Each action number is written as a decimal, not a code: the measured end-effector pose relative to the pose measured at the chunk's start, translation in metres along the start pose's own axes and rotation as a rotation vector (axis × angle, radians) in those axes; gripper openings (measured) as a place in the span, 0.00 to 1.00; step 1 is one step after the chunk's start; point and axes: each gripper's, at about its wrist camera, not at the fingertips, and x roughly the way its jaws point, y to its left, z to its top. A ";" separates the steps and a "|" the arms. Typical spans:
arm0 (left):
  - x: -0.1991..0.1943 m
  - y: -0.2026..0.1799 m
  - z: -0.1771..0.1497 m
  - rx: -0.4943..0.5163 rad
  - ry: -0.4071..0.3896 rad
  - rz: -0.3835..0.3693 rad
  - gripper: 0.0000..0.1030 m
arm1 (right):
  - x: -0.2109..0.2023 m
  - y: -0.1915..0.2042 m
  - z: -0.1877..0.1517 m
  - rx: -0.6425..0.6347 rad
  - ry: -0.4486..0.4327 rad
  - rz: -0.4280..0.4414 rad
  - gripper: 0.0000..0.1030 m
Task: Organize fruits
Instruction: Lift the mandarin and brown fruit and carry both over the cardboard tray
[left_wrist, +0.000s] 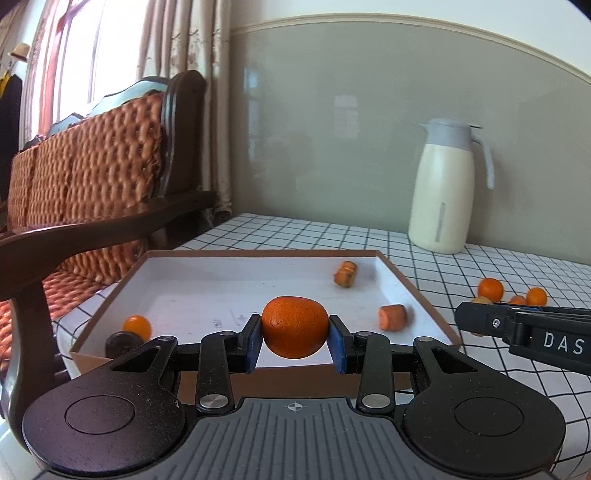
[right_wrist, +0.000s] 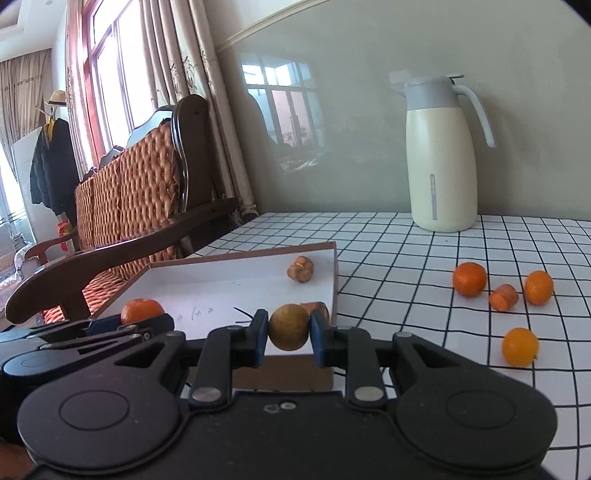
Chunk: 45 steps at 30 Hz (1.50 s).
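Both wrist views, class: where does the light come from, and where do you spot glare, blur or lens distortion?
Left wrist view: the window is blown out white, the sofa looks smeared, and the wall moulding bows. Right wrist view: the glossy wall panel mirrors the window, and the tablecloth grid curves.

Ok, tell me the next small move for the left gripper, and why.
Probably ease it forward over the tray and then open. The left gripper has its jaws clamped on an orange, held just above the tray's near edge, and there is bare white floor right ahead, between the fruit already inside.
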 end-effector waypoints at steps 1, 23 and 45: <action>0.000 0.002 0.000 -0.003 -0.002 0.006 0.37 | 0.002 0.001 0.000 -0.003 -0.004 -0.001 0.15; 0.011 0.053 0.007 -0.075 -0.037 0.121 0.37 | 0.030 0.018 0.009 -0.007 -0.033 0.009 0.15; 0.049 0.084 0.028 -0.134 -0.002 0.167 0.37 | 0.075 0.020 0.033 -0.008 -0.022 -0.005 0.15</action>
